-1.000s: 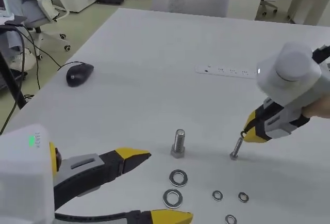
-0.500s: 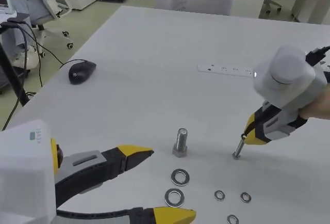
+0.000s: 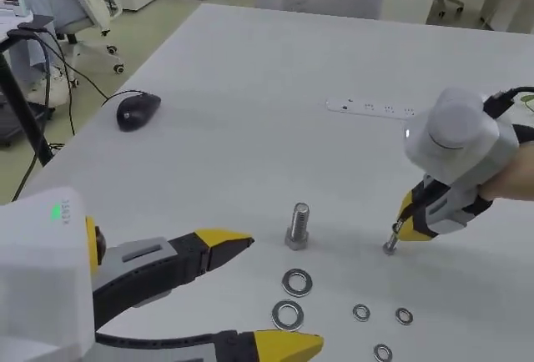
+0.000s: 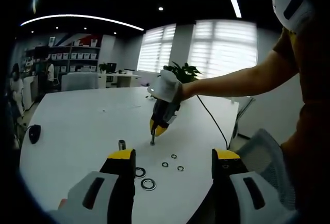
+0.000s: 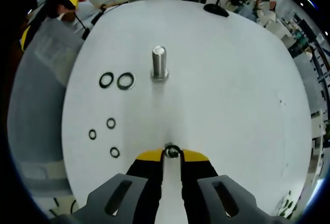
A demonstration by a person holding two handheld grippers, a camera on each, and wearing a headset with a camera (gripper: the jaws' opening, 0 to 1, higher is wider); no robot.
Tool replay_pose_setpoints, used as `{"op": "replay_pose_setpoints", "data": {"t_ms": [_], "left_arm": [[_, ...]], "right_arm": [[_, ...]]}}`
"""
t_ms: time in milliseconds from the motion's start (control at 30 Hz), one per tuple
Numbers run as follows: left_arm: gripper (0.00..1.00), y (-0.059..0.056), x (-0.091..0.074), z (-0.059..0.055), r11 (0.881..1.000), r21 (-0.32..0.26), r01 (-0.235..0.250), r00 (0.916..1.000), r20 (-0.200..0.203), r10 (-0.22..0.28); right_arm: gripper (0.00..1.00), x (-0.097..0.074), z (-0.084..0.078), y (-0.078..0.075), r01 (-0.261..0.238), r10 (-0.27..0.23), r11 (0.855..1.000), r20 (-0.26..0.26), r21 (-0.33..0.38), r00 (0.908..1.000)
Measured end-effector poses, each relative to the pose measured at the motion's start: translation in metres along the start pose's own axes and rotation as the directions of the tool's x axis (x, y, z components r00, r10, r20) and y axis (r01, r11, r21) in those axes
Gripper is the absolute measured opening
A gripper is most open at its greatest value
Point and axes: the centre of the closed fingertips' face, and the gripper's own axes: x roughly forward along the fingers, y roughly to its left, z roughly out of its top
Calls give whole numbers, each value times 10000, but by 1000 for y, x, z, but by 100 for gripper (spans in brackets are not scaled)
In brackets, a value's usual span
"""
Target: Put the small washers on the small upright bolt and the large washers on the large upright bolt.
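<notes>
While my right gripper (image 3: 399, 230) pinched the small bolt (image 3: 390, 245) by its top, nearly closed, my left gripper (image 3: 275, 293) hung wide open and empty by the large washers (image 3: 297, 281). Risk: letting go off-axis could tip the bolt onto the small washers (image 3: 360, 313).

An open-plan office: a wide white tabletop (image 3: 250, 87) carrying a computer mouse (image 3: 136, 110) and power strip (image 3: 370, 108), wheeled desk chairs (image 3: 62, 12) nearby, window blinds (image 4: 216, 43), a potted plant (image 4: 183, 72).

2 large washers (image 3: 287, 282) before large bolt (image 3: 299, 227), small washers (image 3: 360, 313) before small bolt (image 3: 390, 243).
</notes>
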Motion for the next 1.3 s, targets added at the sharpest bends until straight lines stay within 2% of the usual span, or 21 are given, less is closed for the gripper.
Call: {"op": "replay_pose_setpoints", "data": {"t_ms": [467,867,1167,1300], "left_arm": [[59,3,-1,0,9999,-65,-76,10000,26,76],[59,4,-1,1,9999,-72,-108,9999,43,109],[59,3,-2,2,9999,-17,-120,9999,66,120],[59,2,-2,3,9999,19,-112,9999,86,112]], "right_arm": [[13,23,-8,5,-184,184,9998,-194,19,9996],[15,32,-17,5,-240,237,9997,-290,-78,9993],[17,16,-26,6,-14,16,9992,-46,390,10000],[17,11,-31,14,-1,-1,9986,31,531,10000]]}}
